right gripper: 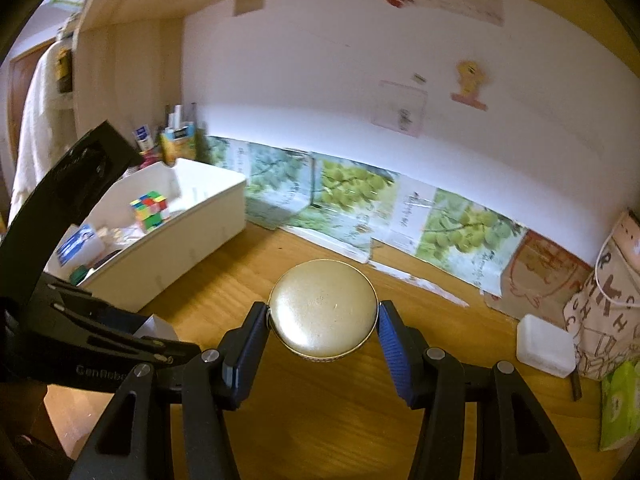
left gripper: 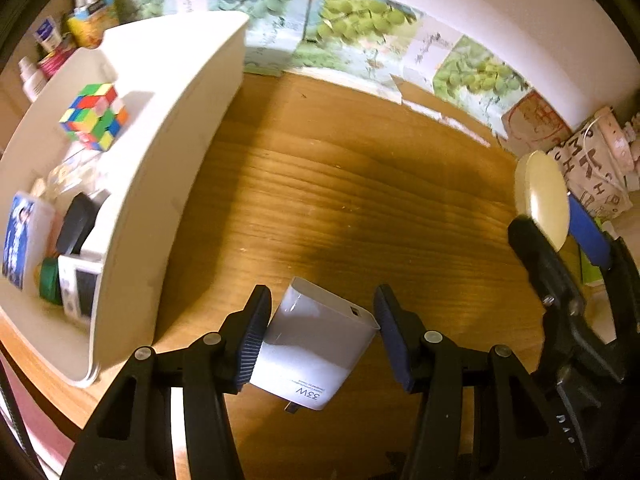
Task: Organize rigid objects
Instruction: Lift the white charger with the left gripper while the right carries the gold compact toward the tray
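Left wrist view: a puzzle cube and half-hidden items are held in the white bin, while a charger is gripped by the left tool and a round tin by the right tool.

Your left gripper holds a white charger marked 33W, tilted, above the wooden desk; the left pad presses its side, while the right pad meets it only at the upper corner; its prongs point down toward you. To your left stands a white bin, just beside the gripper; inside lie a cube, a blue-labelled bottle, a dark case and a green roll. At the right edge your right gripper holds a round cream tin on edge; behind it sits a lettered bag; leaf-print sheets line the wall.
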### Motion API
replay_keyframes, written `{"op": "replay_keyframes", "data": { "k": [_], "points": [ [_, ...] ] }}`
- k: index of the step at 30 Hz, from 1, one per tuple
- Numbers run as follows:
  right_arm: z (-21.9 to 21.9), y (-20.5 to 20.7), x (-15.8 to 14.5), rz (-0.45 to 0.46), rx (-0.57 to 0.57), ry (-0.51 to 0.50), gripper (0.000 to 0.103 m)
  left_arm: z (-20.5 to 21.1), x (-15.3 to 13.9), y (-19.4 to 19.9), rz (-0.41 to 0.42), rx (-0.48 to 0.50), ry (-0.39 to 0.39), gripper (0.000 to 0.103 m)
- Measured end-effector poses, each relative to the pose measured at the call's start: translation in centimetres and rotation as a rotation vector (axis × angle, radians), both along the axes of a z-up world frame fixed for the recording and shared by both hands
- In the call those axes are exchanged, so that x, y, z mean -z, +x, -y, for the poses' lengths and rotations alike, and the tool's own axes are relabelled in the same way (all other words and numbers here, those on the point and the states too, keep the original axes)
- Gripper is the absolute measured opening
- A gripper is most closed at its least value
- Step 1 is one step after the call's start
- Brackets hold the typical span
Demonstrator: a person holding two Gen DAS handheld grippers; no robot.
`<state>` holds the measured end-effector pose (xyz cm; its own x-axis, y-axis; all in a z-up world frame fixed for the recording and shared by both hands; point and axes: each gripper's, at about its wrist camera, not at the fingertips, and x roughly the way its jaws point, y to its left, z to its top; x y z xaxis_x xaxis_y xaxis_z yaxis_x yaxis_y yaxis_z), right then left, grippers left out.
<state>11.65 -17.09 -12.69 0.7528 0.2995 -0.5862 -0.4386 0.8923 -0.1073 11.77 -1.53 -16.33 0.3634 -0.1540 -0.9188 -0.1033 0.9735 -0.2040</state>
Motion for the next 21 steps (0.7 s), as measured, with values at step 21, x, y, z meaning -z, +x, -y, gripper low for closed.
{"op": "replay_keyframes", "data": {
  "k": [21],
  "points": [
    [-5.0, -4.6, -2.8, 0.083, -0.164, 0.0, 0.056, -5.1, -5.3, -5.4, 0.311, -0.117, -0.041, 0.057]
  ]
}}
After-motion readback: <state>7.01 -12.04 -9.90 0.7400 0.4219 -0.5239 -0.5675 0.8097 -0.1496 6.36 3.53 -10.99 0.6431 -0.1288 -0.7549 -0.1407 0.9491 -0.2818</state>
